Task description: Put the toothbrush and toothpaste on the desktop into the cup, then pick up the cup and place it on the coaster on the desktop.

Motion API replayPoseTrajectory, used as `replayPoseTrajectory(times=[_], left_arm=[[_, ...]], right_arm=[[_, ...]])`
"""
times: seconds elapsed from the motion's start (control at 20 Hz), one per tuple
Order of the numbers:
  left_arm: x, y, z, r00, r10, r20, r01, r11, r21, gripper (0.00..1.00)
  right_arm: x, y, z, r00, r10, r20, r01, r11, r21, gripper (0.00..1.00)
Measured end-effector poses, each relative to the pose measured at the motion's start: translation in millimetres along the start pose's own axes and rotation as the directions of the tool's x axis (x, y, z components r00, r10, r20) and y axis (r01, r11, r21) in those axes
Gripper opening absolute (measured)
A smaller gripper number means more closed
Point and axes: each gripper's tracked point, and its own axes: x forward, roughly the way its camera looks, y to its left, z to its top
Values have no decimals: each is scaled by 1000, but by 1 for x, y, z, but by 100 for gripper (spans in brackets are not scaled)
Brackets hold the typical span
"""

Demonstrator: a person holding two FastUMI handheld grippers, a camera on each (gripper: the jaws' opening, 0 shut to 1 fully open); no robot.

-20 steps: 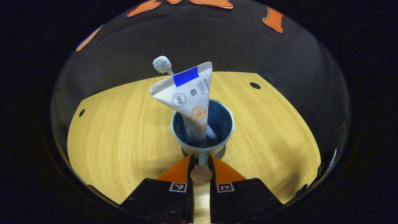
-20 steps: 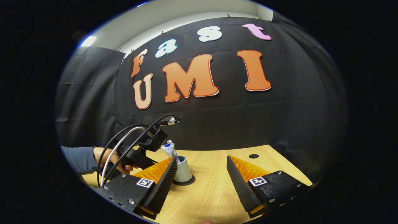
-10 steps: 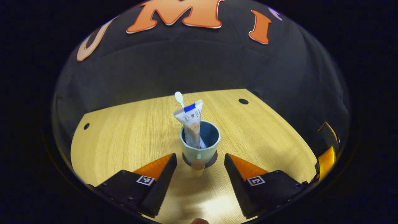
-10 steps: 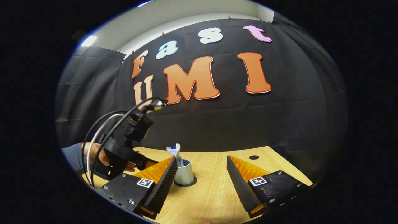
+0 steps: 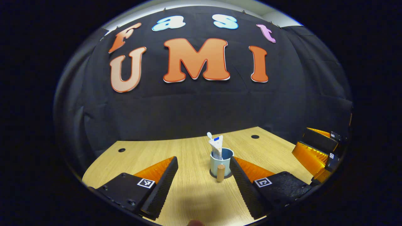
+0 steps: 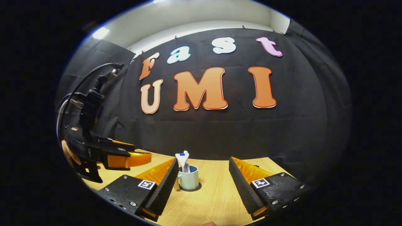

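A pale blue cup (image 5: 221,162) stands upright on a dark round coaster (image 5: 225,179) on the wooden desktop (image 5: 141,157). The white toothpaste tube (image 5: 217,146) and the toothbrush (image 5: 209,135) stick up out of the cup. The cup's handle, with a wooden knob (image 5: 220,173), points toward my left gripper (image 5: 202,161), which is open and held back from the cup, touching nothing. In the right gripper view the cup (image 6: 189,177) sits on the coaster (image 6: 190,189) with the toothpaste tube (image 6: 181,159) in it. My right gripper (image 6: 203,161) is open and well short of the cup.
The left gripper (image 6: 121,157) hangs above the table's left side in the right gripper view, with a hand (image 6: 67,154) behind it. The right gripper (image 5: 317,147) shows at the far right of the left gripper view. Two small holes (image 5: 121,150) (image 5: 255,137) mark the desktop's back corners.
My left gripper was shut on the cup's handle; it has opened, let go, and drawn back and up. The cup stays on the coaster. My right gripper has barely moved.
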Motion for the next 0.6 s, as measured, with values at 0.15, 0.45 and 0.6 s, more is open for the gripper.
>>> replayPoseTrajectory(times=[0.15, 0.45, 0.6], left_arm=[[-33, 25, 3, 994, 58, 92, -57, 998, -11, 99], [-93, 59, -5, 977, 131, 167, -126, 991, -40, 98], [-116, 62, -2, 968, 134, 213, -123, 991, -60, 98]], right_arm=[[-13, 17, 0, 1000, 4, 2, -4, 1000, -18, 96], [-34, 51, 7, 998, 46, 33, -45, 999, -17, 95], [-41, 61, 9, 997, 52, 53, -51, 999, -13, 95]])
